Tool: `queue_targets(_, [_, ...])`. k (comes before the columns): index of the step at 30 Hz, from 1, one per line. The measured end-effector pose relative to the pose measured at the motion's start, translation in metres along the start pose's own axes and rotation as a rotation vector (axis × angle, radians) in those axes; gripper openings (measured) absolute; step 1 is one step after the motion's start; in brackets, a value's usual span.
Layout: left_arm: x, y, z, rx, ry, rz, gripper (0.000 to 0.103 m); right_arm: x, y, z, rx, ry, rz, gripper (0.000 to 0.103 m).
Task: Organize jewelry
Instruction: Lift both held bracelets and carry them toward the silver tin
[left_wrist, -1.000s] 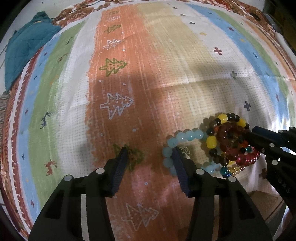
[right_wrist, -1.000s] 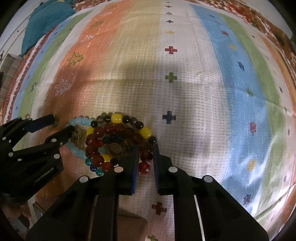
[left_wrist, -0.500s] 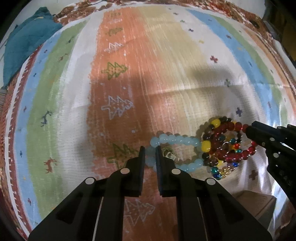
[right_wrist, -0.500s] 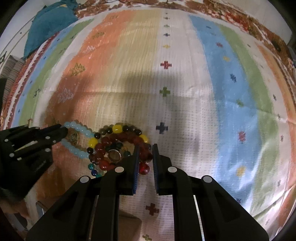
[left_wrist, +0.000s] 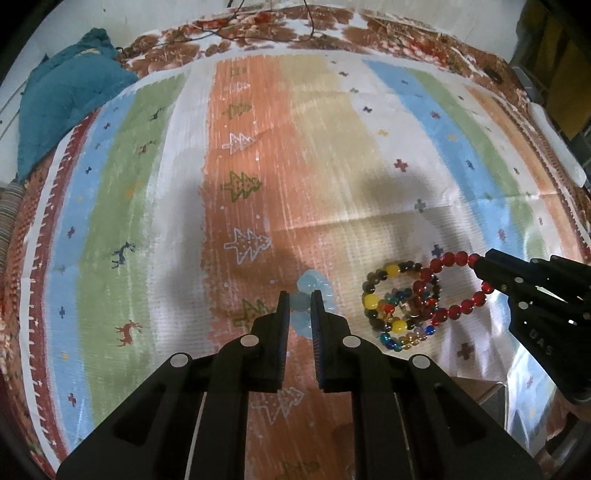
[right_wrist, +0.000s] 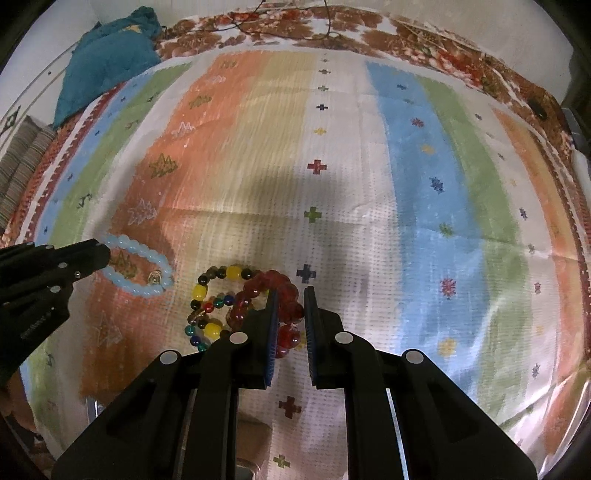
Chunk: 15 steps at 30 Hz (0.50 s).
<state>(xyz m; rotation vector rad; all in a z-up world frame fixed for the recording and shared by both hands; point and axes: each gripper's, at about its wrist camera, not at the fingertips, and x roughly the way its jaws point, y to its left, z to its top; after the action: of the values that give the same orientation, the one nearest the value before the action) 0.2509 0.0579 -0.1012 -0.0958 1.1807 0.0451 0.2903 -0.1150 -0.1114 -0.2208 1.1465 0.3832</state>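
While the pale blue bead bracelet (right_wrist: 138, 267) hangs pinched in the left gripper (left_wrist: 300, 299) (jaws nearly together on its beads), the red bead bracelet (left_wrist: 456, 286) is clamped between the right gripper (right_wrist: 288, 295) fingers. Both tools point steeply down over the striped cloth (right_wrist: 406, 166), beside the multicoloured bracelets (right_wrist: 212, 306) lying there.
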Motion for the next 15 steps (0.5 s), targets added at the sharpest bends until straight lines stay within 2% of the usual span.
queue_targets(15, [-0.026, -0.011, -0.008, 0.021, -0.038, 0.016, 0.011, -0.029, -0.003, -0.011, 0.005, -0.041, 0.002, 0.014])
